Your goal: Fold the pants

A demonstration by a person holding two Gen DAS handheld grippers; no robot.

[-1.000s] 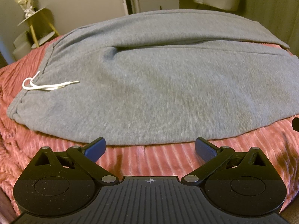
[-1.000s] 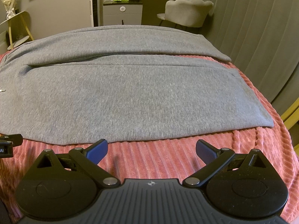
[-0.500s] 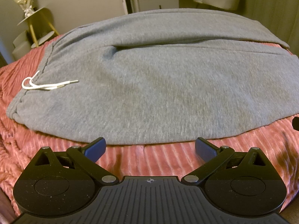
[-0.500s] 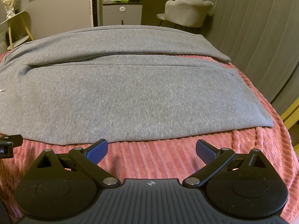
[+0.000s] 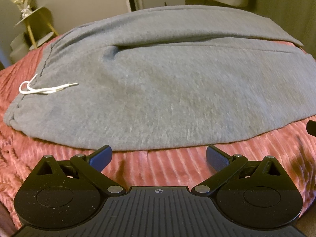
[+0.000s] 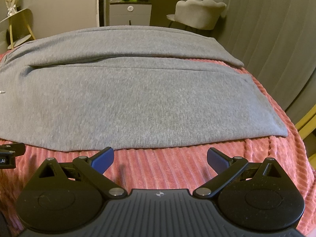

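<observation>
Grey sweatpants (image 5: 167,90) lie flat on a pink ribbed blanket (image 5: 158,165), waistband to the left with a white drawstring (image 5: 45,88), legs running right. In the right wrist view the pants (image 6: 138,102) end in leg cuffs at the right (image 6: 276,126). My left gripper (image 5: 159,156) is open and empty, just short of the pants' near edge by the hip. My right gripper (image 6: 160,157) is open and empty, just short of the near edge along the leg.
The pink blanket (image 6: 197,164) covers the bed. Behind it stand a grey cabinet (image 6: 129,14), a dressing table and a padded chair (image 6: 197,13). A gold side table (image 5: 37,25) is at the back left. A curtain (image 6: 276,39) hangs at the right.
Both grippers have crept slightly closer to the pants' near edge. The left view is a little blurred from motion. Both stay open.
</observation>
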